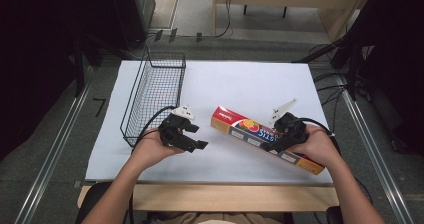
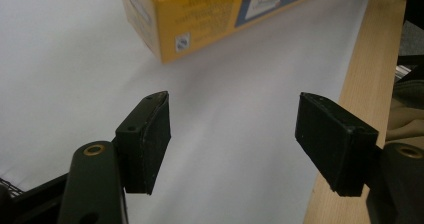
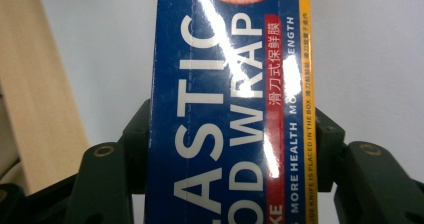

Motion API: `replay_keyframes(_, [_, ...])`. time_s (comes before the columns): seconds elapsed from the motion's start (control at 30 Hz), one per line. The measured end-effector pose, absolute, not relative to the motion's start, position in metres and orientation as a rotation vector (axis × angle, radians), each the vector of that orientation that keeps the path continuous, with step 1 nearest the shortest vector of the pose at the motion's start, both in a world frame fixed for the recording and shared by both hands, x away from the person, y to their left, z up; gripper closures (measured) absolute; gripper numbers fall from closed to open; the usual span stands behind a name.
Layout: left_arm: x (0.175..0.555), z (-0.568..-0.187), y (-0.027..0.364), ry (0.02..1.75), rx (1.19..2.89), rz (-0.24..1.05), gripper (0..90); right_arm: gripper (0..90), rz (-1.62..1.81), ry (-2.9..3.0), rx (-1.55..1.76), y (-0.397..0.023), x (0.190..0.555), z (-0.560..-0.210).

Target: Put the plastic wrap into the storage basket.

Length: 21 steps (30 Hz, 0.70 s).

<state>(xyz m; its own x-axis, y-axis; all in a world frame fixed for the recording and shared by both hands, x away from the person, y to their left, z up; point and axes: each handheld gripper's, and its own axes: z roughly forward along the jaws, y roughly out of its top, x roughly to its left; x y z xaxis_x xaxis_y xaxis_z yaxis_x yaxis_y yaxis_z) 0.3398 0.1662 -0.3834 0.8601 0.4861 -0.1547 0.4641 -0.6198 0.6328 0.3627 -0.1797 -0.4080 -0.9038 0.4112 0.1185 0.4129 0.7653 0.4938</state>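
From my end, the plastic wrap box [image 1: 266,139] lay flat on the white surface [image 1: 240,84], slanting away from my right hand-held gripper [image 1: 283,139], which straddled it a little past its middle toward the near end. In the right gripper view the jaws sat against the two long sides of the box [image 3: 225,114], clamped on it across its narrow width. I judged it a light, stiff carton with a roll inside (the glossy print caught the glare, so it was probably a bit slick), and long enough that a hold off its middle would let the far end droop; the sides could dent under a hard squeeze. My right hand [image 1: 317,145] came in low, wrist angled inward over the box's near end.

My left hand-held gripper [image 1: 192,136] hung beside the box's red end, jaws spread wide and holding nothing, with the wire basket [image 1: 155,91] just behind it. The box's yellow end [image 2: 195,19] lay ahead of it in the left gripper view.
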Motion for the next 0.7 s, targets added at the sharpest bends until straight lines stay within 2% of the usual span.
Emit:
replay_keyframes(0.27, [0.339,-0.378,0.165,0.652,2.346,0.042,20.6,40.9,-0.791,-2.962,-0.513,-0.167,0.354,-0.41])
replay_keyframes(0.4, [0.337,-0.376,0.163,0.576,2.38,0.041,23.9,40.8,-0.794,-2.968,-0.412,-0.158,0.349,-0.409])
replay_keyframes(0.47, [0.335,-0.372,0.16,0.521,2.417,0.069,23.9,40.8,-0.796,-2.978,-0.378,-0.156,0.347,-0.409])
replay_keyframes(0.7, [0.329,-0.372,0.146,0.435,2.438,0.013,21.6,40.7,-0.753,-2.977,-0.254,-0.135,0.337,-0.408])
